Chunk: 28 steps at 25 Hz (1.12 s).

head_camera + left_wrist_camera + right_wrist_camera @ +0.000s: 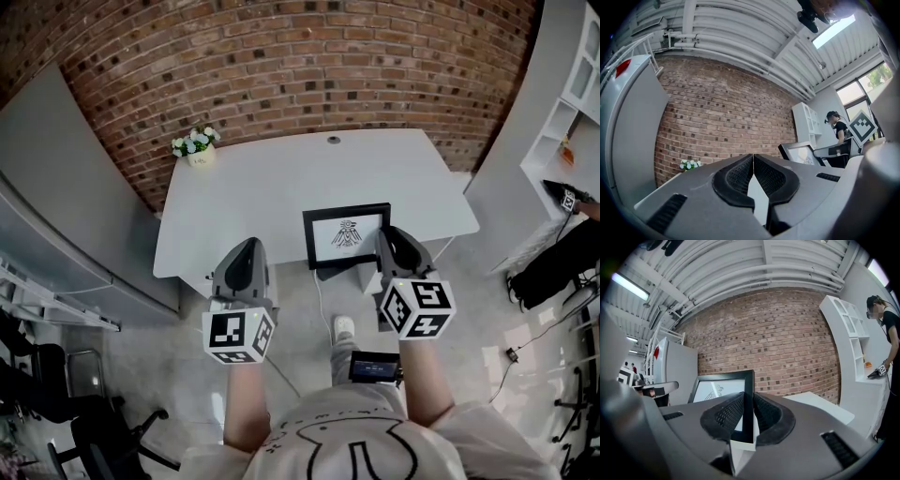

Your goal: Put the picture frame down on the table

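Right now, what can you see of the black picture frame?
The black rectangular picture frame has a white sheet with a dark emblem-like drawing. It stands upright, face toward the person, over the white table's near edge. The right hand-held gripper is clamped on its right-hand side bar. Whether its base touches the table is unclear.

A small flower pot (196,148) stands before the brick wall (281,66), white shelving (562,122) to the right.
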Each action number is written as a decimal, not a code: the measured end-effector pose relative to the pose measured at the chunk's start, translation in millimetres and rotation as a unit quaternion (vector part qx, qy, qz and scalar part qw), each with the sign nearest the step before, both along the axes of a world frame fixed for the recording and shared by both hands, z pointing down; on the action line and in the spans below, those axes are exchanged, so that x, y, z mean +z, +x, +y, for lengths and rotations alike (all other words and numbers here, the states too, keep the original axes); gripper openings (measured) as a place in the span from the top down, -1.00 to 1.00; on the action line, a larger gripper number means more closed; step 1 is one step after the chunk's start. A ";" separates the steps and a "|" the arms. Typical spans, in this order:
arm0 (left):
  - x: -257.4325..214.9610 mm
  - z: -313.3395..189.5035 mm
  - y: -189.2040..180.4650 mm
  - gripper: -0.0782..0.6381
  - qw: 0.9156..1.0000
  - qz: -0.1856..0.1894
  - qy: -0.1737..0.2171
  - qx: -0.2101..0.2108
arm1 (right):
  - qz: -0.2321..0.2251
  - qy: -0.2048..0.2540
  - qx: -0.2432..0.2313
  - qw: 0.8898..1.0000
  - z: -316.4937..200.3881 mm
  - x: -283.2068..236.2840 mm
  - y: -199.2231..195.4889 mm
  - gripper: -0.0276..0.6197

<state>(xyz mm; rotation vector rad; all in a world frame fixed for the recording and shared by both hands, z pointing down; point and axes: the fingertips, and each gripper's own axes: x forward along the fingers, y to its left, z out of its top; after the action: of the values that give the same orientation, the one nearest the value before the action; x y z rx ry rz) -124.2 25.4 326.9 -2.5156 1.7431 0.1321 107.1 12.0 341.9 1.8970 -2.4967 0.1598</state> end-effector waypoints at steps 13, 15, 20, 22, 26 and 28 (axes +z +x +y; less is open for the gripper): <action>3.0 -96.2 7.2 0.73 1.000 0.001 -0.013 -0.012 | 0.010 -0.008 -0.025 1.000 -104.7 -1.5 -1.3 0.71; -0.3 -113.1 9.2 0.73 1.000 0.003 -0.012 -0.015 | 0.012 -0.007 -0.030 0.999 -121.5 -5.5 0.1 0.71; -0.4 -154.9 16.3 0.73 1.000 0.000 -0.016 -0.017 | 0.012 -0.009 -0.034 0.999 -166.7 -7.0 6.0 0.71; -0.5 -170.0 17.2 0.73 1.000 -0.001 -0.018 -0.022 | 0.011 -0.009 -0.039 0.999 -183.8 -7.9 6.4 0.71; -1.6 -198.1 19.2 0.73 0.999 0.000 -0.019 -0.032 | 0.010 -0.010 -0.049 0.999 -215.4 -8.6 8.1 0.71; -1.1 -212.1 19.1 0.73 0.999 0.001 -0.020 -0.040 | 0.011 -0.012 -0.054 0.998 -230.9 -7.7 8.3 0.71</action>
<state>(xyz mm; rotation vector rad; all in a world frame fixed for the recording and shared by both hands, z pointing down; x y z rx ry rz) -105.1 -186.6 325.8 -2.4680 1.8635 0.0972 115.4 -219.0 334.3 1.7389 -2.5631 0.1665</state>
